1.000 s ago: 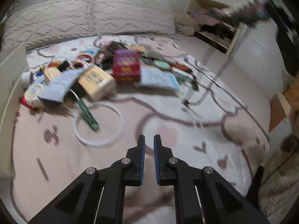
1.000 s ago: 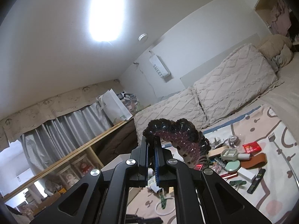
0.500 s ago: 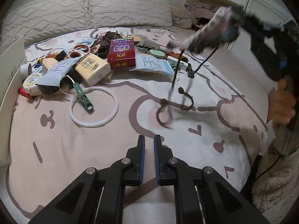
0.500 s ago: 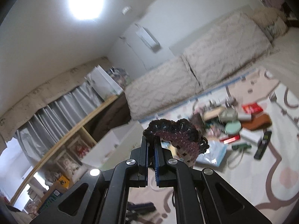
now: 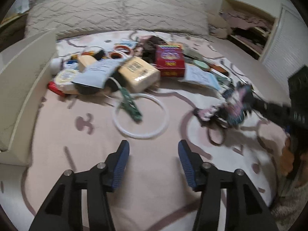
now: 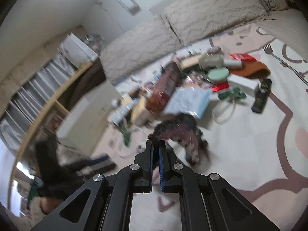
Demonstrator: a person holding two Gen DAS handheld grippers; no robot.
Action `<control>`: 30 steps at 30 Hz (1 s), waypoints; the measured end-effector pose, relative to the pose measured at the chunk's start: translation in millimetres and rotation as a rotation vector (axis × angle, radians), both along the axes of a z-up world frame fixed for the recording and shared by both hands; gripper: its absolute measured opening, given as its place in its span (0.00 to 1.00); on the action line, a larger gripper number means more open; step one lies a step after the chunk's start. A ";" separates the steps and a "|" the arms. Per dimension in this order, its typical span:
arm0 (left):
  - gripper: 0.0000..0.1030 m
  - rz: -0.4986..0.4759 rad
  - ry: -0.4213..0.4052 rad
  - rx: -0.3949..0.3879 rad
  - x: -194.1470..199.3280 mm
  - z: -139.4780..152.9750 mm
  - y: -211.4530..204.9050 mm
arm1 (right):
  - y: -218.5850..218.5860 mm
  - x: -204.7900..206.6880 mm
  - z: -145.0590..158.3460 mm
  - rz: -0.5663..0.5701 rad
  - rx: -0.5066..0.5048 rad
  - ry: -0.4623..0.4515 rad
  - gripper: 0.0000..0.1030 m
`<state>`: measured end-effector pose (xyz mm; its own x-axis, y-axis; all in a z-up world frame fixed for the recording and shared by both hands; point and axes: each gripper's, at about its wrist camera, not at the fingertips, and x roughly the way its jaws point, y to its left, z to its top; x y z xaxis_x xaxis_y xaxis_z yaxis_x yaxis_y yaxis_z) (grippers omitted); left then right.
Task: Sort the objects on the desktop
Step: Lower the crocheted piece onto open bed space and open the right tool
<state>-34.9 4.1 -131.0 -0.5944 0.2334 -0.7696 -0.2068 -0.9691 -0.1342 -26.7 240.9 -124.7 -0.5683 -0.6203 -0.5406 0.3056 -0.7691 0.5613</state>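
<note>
My right gripper [image 6: 156, 146] is shut on a dark pink-and-black knitted pouch [image 6: 179, 132] with loose cords, held low over the pink patterned bed cover. The pouch also shows in the left wrist view [image 5: 229, 109], at the right, touching the cover, with the right gripper [image 5: 252, 102] behind it. My left gripper [image 5: 154, 150] is open and empty above bare cover near the front. A heap of objects lies beyond: a red box [image 5: 169, 60], a tan packet [image 5: 138, 73], a green clip [image 5: 130, 104] on a white ring [image 5: 140, 113].
A white open box [image 5: 23, 88] stands at the left edge of the cover. Two quilted pillows [image 5: 115, 11] line the back. A black remote [image 6: 261, 96], a mint round case [image 6: 219, 74] and a fork [image 6: 273, 54] lie at the heap's right side.
My left gripper has opened from shut. My right gripper has swung down with the pouch from high in the air to the bed cover.
</note>
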 end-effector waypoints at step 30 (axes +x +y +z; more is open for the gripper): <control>0.81 0.075 -0.047 -0.054 -63.0 -24.4 14.6 | -15.2 -3.2 -38.5 0.013 0.153 -0.136 0.06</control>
<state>-98.0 18.6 -155.3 -0.5718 0.1472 -0.8071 -0.1280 -0.9877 -0.0894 -29.9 225.7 -163.3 -0.4760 -0.5319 -0.7004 0.2452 -0.8451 0.4751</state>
